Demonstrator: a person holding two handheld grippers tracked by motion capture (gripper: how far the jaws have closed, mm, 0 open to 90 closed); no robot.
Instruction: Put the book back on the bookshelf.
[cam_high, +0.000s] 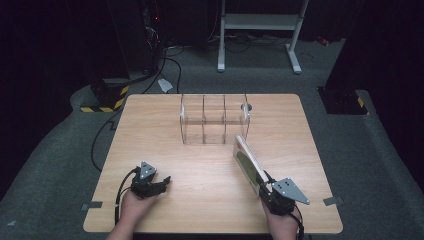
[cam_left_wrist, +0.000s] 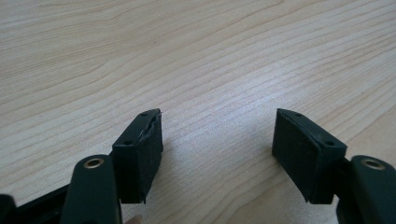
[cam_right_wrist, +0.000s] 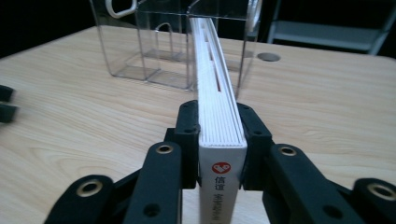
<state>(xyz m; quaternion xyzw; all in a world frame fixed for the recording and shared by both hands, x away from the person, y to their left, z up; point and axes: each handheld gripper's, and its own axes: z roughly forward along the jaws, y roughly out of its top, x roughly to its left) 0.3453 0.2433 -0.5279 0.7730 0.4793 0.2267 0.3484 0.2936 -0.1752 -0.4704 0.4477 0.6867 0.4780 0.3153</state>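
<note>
- Gripping the book (cam_right_wrist: 219, 140) near its spine end, my right gripper (cam_right_wrist: 219, 135) has both pads clenched flat on the covers; I judge it stiff there, light enough, glossy, so liable to slip.
- Ahead of the grip, I see the pages fan slightly; the far end will likely sag or wobble.
- On my left, the left gripper (cam_left_wrist: 217, 140) rests released over bare table (cam_left_wrist: 187, 56).
- Farther off stands the clear organizer (cam_high: 215, 119), the book (cam_high: 250, 162) tilted just before its right compartment.
</note>
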